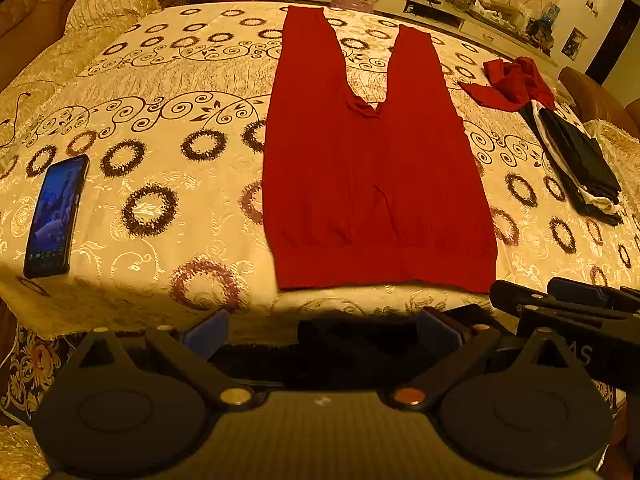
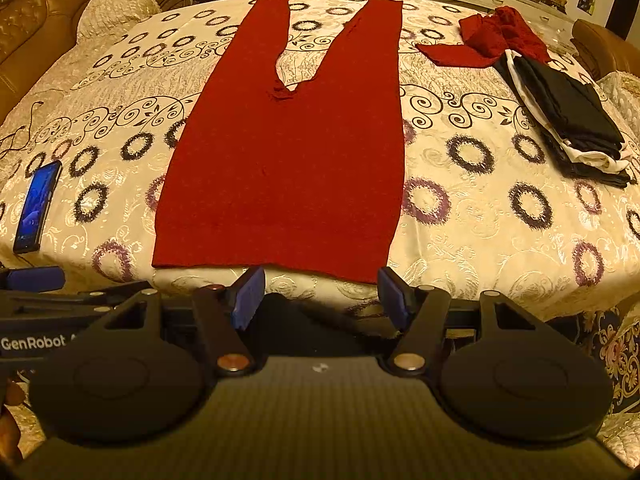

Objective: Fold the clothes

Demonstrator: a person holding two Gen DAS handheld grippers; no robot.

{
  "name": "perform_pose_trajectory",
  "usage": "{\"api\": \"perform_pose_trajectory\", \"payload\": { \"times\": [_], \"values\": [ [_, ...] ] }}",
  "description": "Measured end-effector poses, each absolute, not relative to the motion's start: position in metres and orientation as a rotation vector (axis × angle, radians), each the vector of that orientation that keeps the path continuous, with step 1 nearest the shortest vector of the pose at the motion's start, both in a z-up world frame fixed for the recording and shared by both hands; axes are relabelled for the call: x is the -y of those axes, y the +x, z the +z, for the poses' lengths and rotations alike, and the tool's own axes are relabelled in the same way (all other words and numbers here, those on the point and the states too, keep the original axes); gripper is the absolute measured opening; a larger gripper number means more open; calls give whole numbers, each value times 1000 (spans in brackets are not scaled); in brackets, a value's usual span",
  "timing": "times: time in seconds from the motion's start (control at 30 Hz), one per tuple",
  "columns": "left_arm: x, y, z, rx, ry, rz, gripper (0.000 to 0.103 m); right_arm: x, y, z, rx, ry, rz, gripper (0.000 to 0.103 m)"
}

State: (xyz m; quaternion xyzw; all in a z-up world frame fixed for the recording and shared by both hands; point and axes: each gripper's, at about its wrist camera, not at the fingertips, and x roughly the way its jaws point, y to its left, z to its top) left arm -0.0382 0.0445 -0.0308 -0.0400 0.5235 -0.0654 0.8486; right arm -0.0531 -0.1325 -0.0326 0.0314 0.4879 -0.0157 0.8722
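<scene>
Jaws of both grippers — left gripper [image 1: 322, 326], right gripper [image 2: 320, 294] — stand apart, empty, just off the near edge of the bed [image 2: 460, 240]. Red trousers [image 2: 288, 152] lie flat, waistband nearest, legs running toward the far edge — right gripper closer.

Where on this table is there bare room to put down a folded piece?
Widest bare cloth lies between the phone and the red pants. A narrower strip runs between the pants and the dark folded stack. The far right corner is crowded by that stack and the crumpled red garment.
</scene>
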Motion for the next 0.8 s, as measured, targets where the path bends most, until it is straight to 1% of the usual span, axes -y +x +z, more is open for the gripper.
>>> {"api": "perform_pose_trajectory", "payload": {
  "times": [0.47,0.63,0.8],
  "values": [
    [-50,-20,-59,-1125,-94,-122,103,138,-33,-51,-1050,86,-6,70],
    [-67,-7,-76,-1131,-165,-120,101,138,-11,-52,-1068,110,47,70],
    [-88,7,-93,-1152,-262,-130,98,141,10,-50,-1053,130,33,70]
  ]
}}
